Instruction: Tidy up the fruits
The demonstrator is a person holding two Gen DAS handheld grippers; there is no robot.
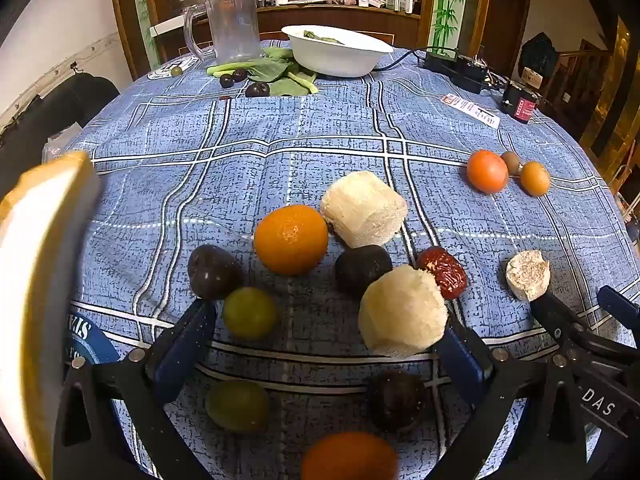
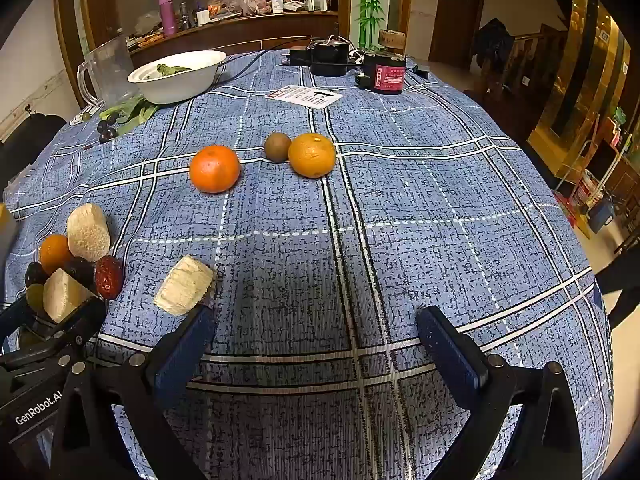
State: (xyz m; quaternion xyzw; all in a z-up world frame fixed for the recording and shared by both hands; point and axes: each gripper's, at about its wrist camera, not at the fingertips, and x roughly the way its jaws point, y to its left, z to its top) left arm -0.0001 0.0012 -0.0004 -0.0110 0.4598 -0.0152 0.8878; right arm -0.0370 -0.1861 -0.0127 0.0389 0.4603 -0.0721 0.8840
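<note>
My left gripper [image 1: 326, 320] is open over a cluster of fruit on the blue checked tablecloth: an orange [image 1: 291, 239], two dark plums [image 1: 213, 272] [image 1: 362, 266], a green grape [image 1: 249, 312], a red date [image 1: 443, 271] and two pale peeled chunks [image 1: 363, 209] [image 1: 402, 310]. Near its base lie another green grape [image 1: 237, 405], a dark plum [image 1: 396, 400] and an orange [image 1: 350, 456]. My right gripper [image 2: 316, 322] is open and empty above bare cloth, with a pale chunk [image 2: 184, 285] by its left finger. Two oranges [image 2: 215, 168] [image 2: 312, 155] and a kiwi [image 2: 277, 146] lie farther off.
A white bowl [image 1: 340, 56] with greens, a clear jug [image 1: 232, 26], leafy greens and dark plums [image 1: 258, 89] sit at the table's far side. Black and red devices [image 2: 384, 72] with cables and a paper card [image 2: 306, 97] are at the far right. A pale object [image 1: 36, 280] looms at left.
</note>
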